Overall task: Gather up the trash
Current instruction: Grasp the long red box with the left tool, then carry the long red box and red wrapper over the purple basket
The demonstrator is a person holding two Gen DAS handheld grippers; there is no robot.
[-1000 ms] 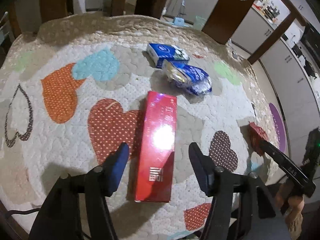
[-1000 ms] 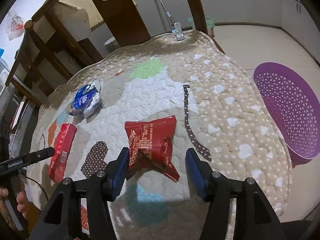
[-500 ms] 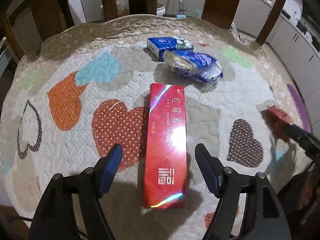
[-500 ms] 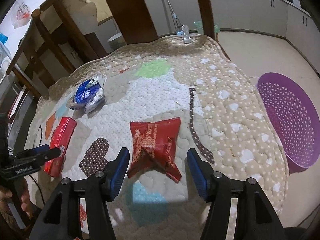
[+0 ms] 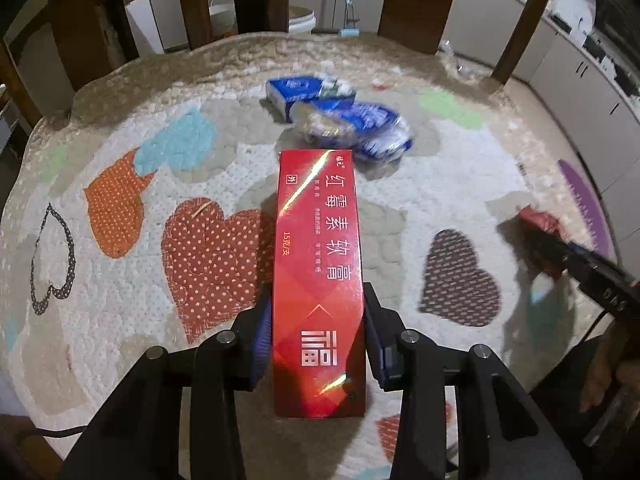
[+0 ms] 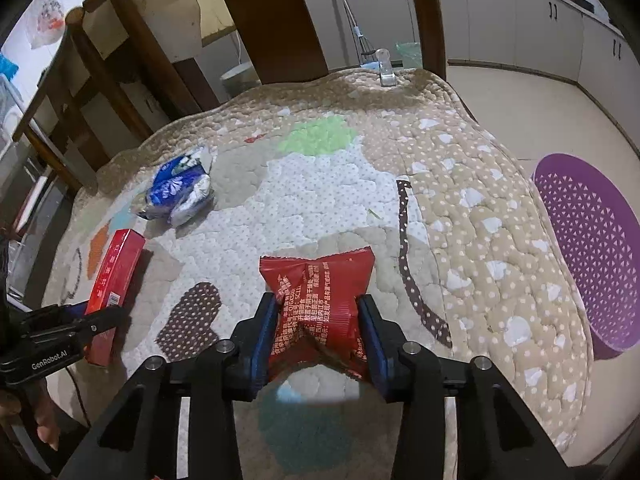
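A long red box (image 5: pixel 318 280) lies on the quilted table cover. My left gripper (image 5: pixel 318 344) is closing on its near end, and the blue pads touch both of its long sides. The same red box (image 6: pixel 114 276) shows at the left of the right wrist view, with the left gripper (image 6: pixel 100 320) on it. My right gripper (image 6: pixel 316 340) is closing on a crumpled red snack wrapper (image 6: pixel 320 300), squeezed between its pads. That red wrapper (image 5: pixel 538 218) also appears at the right edge of the left wrist view.
Two blue packets (image 5: pixel 344 120) lie beyond the red box, also seen as blue packets (image 6: pixel 176 192) in the right wrist view. A purple perforated basket (image 6: pixel 588 252) stands on the floor right of the table. Wooden chair backs (image 6: pixel 276 20) line the far edge.
Both grippers went from wide open to closed in on their items: the left now on the red box after moving forward over it, the right on the red wrapper, which has crumpled.
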